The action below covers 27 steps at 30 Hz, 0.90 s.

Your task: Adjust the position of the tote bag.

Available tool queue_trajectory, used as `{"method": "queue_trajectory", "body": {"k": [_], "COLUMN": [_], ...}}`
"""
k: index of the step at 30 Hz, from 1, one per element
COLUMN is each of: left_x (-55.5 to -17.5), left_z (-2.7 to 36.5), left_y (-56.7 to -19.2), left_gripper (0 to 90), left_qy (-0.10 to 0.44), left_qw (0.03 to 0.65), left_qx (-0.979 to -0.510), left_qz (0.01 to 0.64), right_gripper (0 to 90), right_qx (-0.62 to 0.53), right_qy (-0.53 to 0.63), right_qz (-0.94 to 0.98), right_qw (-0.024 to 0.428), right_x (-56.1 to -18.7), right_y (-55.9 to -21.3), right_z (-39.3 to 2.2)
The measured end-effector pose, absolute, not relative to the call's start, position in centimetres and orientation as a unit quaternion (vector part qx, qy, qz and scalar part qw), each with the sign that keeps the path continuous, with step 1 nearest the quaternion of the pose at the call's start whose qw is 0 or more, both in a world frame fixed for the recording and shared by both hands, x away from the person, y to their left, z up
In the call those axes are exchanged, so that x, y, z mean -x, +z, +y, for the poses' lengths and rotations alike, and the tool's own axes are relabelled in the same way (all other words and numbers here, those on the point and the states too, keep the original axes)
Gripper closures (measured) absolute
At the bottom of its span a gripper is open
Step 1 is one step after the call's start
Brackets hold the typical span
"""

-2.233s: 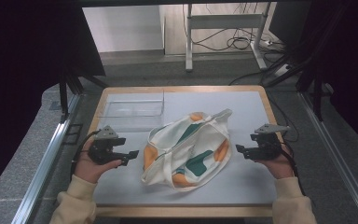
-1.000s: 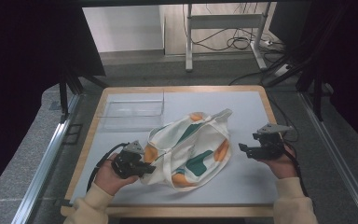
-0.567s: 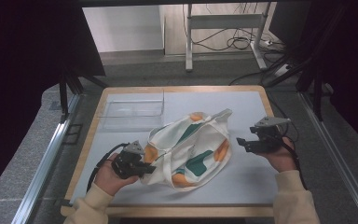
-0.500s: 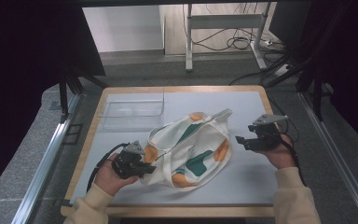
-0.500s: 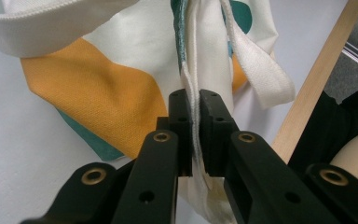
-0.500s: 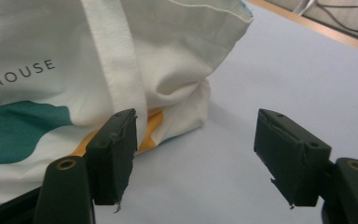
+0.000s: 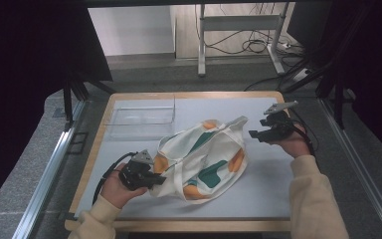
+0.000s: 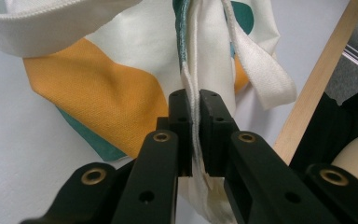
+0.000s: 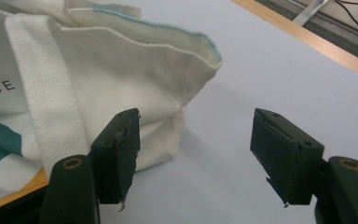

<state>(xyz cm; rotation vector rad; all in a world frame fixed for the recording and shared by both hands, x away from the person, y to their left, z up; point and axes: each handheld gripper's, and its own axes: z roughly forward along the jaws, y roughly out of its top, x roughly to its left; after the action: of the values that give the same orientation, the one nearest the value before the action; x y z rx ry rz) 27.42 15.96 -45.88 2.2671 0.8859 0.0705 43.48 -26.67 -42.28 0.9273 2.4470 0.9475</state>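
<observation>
A cream cloth tote bag (image 7: 204, 159) with orange and green patches lies crumpled on the pale mat. My left gripper (image 7: 156, 178) is at the bag's near left edge. In the left gripper view its jaws (image 8: 196, 121) are shut on a folded hem of the bag (image 8: 121, 56), with a strap (image 8: 261, 70) hanging beside. My right gripper (image 7: 253, 134) hovers by the bag's far right corner. Its jaws (image 9: 198, 144) stand open and have just been closing slightly, with nothing between them. The bag's corner (image 9: 121, 60) and strap (image 9: 51, 93) lie just ahead.
A clear plastic tray (image 7: 142, 117) sits at the back left of the mat (image 7: 268, 184). A wooden rim (image 7: 97, 134) frames the table, with metal rails on both sides. Desk legs and cables (image 7: 248, 47) stand on the floor behind.
The left gripper went to the bag's left edge and shut on it, then kept still. The right gripper has risen a little and moved back and left toward the bag's far corner.
</observation>
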Motion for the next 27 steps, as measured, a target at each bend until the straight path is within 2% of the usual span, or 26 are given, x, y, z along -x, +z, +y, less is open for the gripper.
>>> {"method": "queue_trajectory", "body": {"k": [13,19,27], "left_x": [-27.4,-27.4,-27.4], "left_z": [16.0,15.9,16.0], "left_y": [-45.9,-45.9,-46.0], "left_gripper": [84.9,84.8,84.8], "left_qy": [0.026,0.03,0.03], "left_qw": [0.344,0.346,0.348], "left_qx": [-0.875,-0.873,-0.873], "left_qz": [0.34,0.341,0.341], "right_gripper": [24.9,30.5,33.7], "right_qx": [-0.272,-0.249,-0.225], "right_qy": [0.295,0.295,0.306], "right_qz": [0.901,0.908,0.914], "right_qw": [0.164,0.16,0.141], "right_x": [-46.9,-48.0,-49.0], "right_y": [-41.9,-42.3,-43.7], "right_z": [-24.0,-23.0,-22.1]}}
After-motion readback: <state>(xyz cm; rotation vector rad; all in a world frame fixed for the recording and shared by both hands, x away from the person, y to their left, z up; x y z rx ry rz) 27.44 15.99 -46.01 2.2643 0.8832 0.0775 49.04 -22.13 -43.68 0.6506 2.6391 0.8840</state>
